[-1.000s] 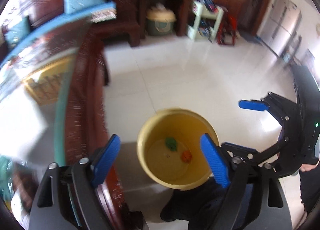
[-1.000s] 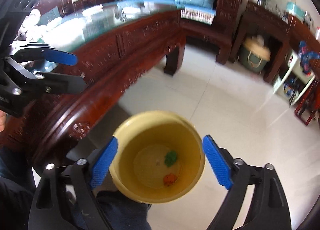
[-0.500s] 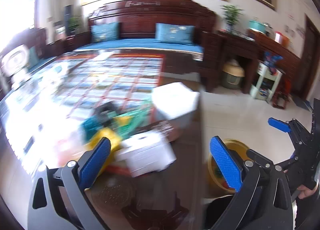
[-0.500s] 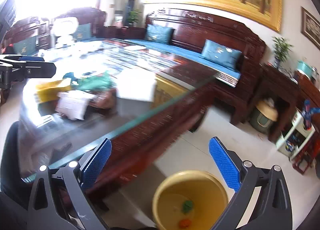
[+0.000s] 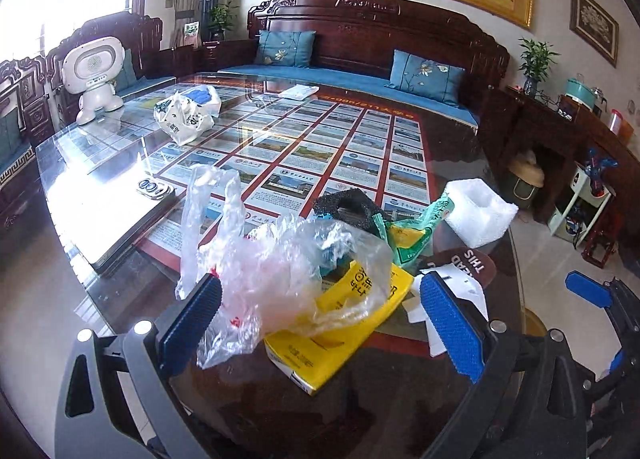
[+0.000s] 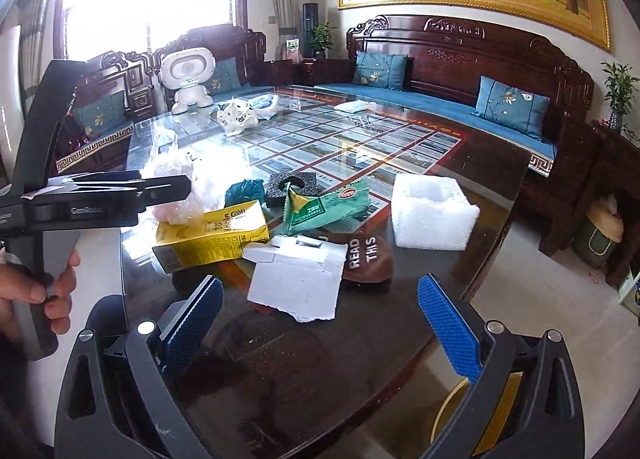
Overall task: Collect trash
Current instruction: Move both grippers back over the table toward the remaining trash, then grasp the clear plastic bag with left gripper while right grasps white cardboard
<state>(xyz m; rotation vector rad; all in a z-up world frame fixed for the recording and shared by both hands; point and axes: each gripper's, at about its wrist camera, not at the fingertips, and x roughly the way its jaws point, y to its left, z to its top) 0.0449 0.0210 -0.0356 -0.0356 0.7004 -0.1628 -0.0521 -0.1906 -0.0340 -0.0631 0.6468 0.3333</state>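
A pile of trash lies at the near end of a glass-topped table (image 5: pixel 120 163): a crumpled clear plastic bag (image 5: pixel 272 259), a yellow carton (image 5: pixel 340 323) (image 6: pixel 212 235), a green wrapper (image 5: pixel 416 231) (image 6: pixel 328 207), black foam (image 5: pixel 348 207), a white foam block (image 5: pixel 480 211) (image 6: pixel 432 211), torn white card (image 6: pixel 296 279) and a brown "READ THIS" tag (image 6: pixel 364 255). My left gripper (image 5: pixel 324 323) is open, its fingers on either side of the bag and carton. My right gripper (image 6: pixel 320 327) is open and empty, just short of the white card. A yellow bin (image 6: pixel 460 419) stands on the floor, partly hidden.
Farther on the table are a white printed bag (image 5: pixel 184 119), a tablet with a small case (image 5: pixel 120 219) and a white robot toy (image 5: pixel 96 75). Dark wooden sofas with blue cushions ring the table. A sideboard and shelf (image 5: pixel 580 195) stand at right.
Both grippers have swung up from over the yellow bin on the floor to the trash pile on the table. Both stay open.
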